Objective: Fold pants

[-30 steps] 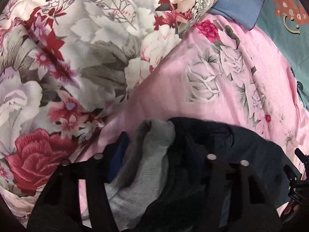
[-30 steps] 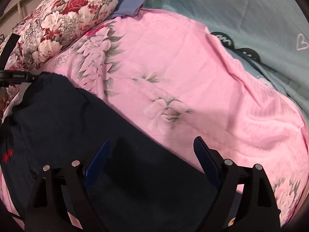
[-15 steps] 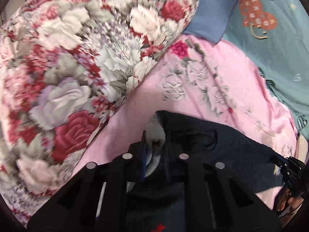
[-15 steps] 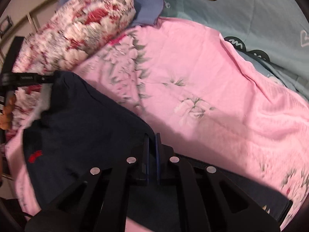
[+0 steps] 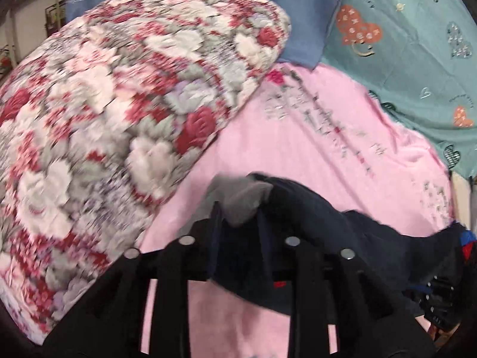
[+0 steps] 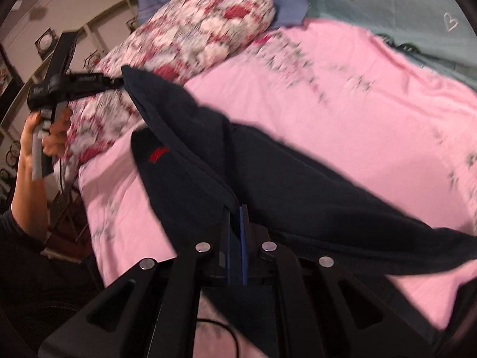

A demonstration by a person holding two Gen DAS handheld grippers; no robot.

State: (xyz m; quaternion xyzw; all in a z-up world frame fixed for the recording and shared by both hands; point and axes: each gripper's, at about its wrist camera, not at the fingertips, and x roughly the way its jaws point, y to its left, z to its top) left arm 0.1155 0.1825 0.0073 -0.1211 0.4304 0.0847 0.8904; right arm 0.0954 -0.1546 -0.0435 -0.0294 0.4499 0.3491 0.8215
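Note:
The dark navy pants point(image 6: 298, 185) hang lifted above the pink floral sheet point(image 6: 342, 89), stretched between both grippers. My left gripper point(image 5: 238, 217) is shut on one end of the pants point(image 5: 313, 214), where the grey inner lining point(image 5: 238, 197) shows. It also shows in the right wrist view point(image 6: 119, 82), holding a corner of the fabric. My right gripper point(image 6: 237, 211) is shut on the other edge of the pants. A small red logo point(image 6: 156, 155) shows on the cloth. The right gripper point(image 5: 459, 244) appears at the far right edge of the left wrist view.
A big floral quilt roll point(image 5: 119, 104) lies on the left of the bed. A blue pillow point(image 5: 283, 6) and a teal blanket point(image 5: 417, 44) lie at the back. The bed's edge and a hand point(image 6: 50, 137) are at the left.
My right gripper closed on the pants edge, and both grippers rose, lifting the pants off the sheet. The views pulled back from the bed.

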